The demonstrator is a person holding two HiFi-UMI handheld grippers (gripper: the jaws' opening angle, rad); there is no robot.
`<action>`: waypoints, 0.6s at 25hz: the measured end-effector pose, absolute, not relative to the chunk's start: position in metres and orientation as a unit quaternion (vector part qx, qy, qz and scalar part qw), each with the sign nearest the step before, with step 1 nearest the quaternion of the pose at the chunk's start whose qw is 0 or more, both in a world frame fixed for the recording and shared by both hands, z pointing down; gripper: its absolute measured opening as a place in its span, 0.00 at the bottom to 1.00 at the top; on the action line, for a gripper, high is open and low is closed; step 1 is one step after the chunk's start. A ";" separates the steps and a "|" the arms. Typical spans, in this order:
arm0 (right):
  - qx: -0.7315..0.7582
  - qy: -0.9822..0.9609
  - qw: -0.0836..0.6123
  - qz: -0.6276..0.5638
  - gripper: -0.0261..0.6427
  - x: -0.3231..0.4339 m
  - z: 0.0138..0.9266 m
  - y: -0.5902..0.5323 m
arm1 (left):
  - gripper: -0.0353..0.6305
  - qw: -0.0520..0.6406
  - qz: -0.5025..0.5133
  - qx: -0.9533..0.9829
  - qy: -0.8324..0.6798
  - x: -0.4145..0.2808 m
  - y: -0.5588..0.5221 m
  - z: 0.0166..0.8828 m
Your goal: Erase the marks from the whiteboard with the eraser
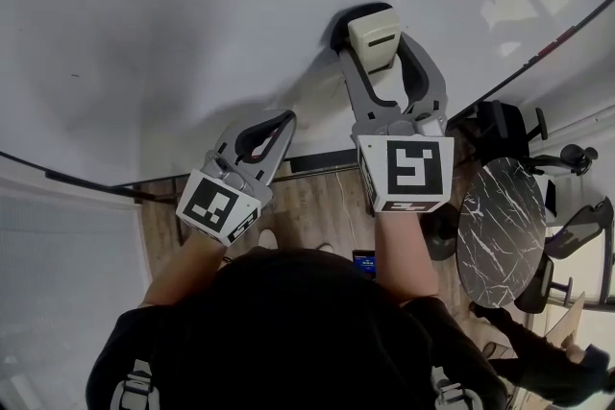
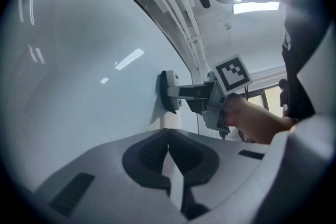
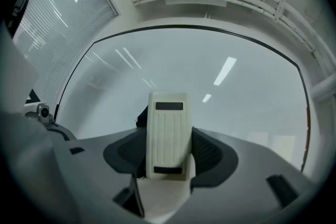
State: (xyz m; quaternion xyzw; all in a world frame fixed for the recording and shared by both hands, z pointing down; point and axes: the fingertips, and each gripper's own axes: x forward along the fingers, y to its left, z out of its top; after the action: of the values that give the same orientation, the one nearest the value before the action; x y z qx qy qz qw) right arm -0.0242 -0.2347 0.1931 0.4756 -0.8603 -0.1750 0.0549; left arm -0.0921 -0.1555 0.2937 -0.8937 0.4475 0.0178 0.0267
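The whiteboard [image 1: 192, 34] fills the upper part of the head view and looks almost clean, with only a tiny dark speck [image 1: 75, 75] at the left. My right gripper [image 1: 377, 41] is shut on a cream eraser [image 1: 373, 36], whose pad lies against the board. From the right gripper view the ribbed eraser [image 3: 168, 136] sits between the jaws, facing the whiteboard [image 3: 210, 76]. My left gripper [image 1: 286, 120] is shut and empty, just off the board's lower edge. The left gripper [image 2: 168, 135] view shows the eraser [image 2: 169, 91] touching the whiteboard [image 2: 79, 71].
A black frame [image 1: 67, 178] borders the whiteboard's lower edge. A round dark marble table [image 1: 500, 230] and black office chairs [image 1: 577, 226] stand on the wooden floor to the right. Window blinds [image 3: 63, 2] hang left of the board.
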 end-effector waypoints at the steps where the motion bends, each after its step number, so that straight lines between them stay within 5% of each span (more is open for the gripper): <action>1: 0.478 -0.858 0.055 -0.178 0.42 -0.027 0.196 -0.238 | 0.06 0.025 0.018 -0.894 0.446 -0.094 -0.159 0.297; 15: 0.498 -0.852 0.026 -0.161 0.42 0.019 0.187 -0.264 | 0.06 0.022 0.015 -0.899 0.437 -0.080 -0.176 0.302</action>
State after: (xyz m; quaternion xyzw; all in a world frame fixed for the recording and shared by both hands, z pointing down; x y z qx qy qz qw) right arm 0.0190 -0.2639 0.1871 0.4982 -0.8517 -0.1607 0.0256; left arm -0.0796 -0.1759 0.3025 -0.8991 0.4369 0.0154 0.0222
